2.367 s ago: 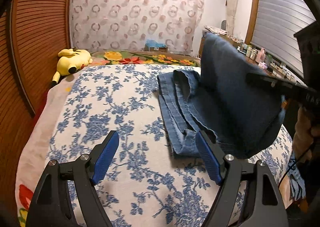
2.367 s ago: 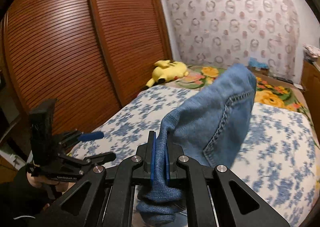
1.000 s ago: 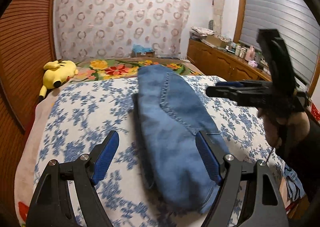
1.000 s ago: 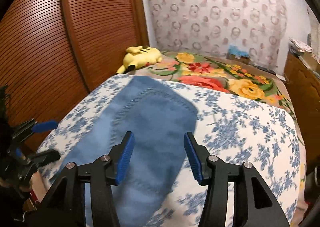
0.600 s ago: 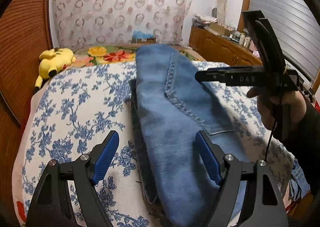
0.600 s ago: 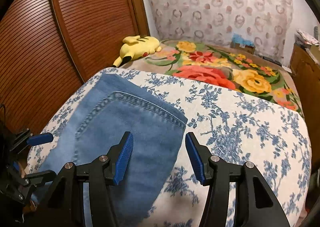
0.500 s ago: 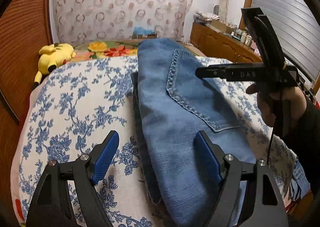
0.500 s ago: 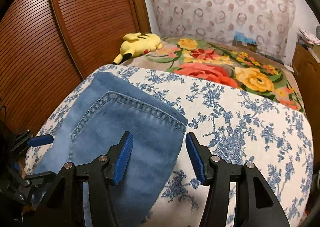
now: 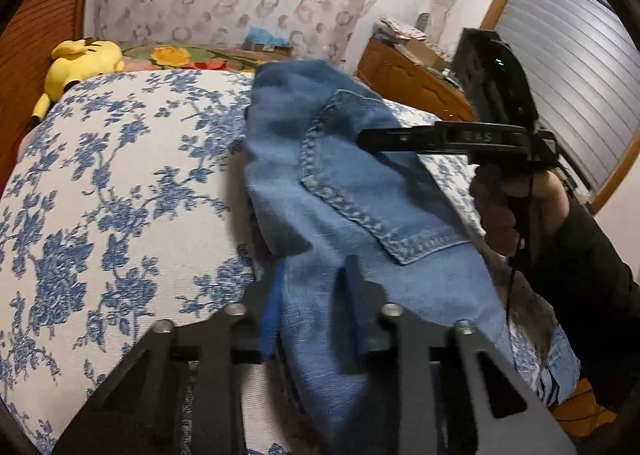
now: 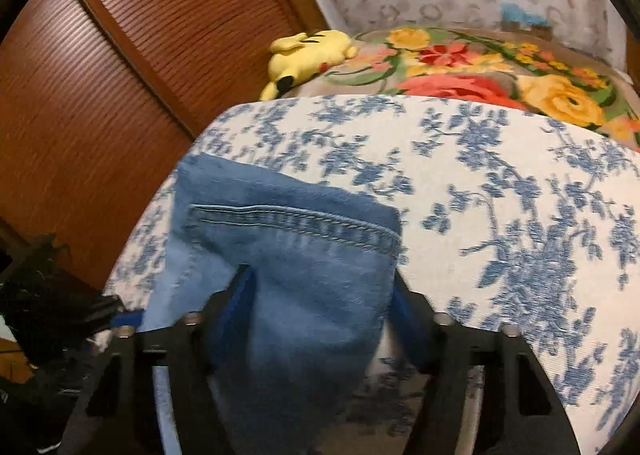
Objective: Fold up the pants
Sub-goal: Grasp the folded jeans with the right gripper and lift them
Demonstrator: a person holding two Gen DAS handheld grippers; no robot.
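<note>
Folded blue jeans [image 9: 360, 183] lie lengthwise on the blue-flowered bed cover [image 9: 120, 195], back pocket up. My left gripper [image 9: 312, 303] is low at their near end. Its jaws are closing and pinch a raised fold of denim between the pads. In the right wrist view the pants [image 10: 300, 239] run under my right gripper [image 10: 322, 295]. Its jaws are closing but still stand wide, with flat denim between the fingers and the pocket seam just ahead. The right gripper [image 9: 400, 139] also shows above the pocket, held by a hand [image 9: 504, 207].
A yellow plush toy [image 9: 80, 59] lies at the far left of the bed near a bright floral blanket [image 10: 460, 63]. Slatted wooden doors [image 10: 120, 75] stand along the left. A wooden dresser [image 9: 408, 79] stands at the right, under a shuttered window.
Both grippers have come down onto the pants. The left jaws went from wide to narrow around the near edge of the denim. The right gripper now straddles the pocket end.
</note>
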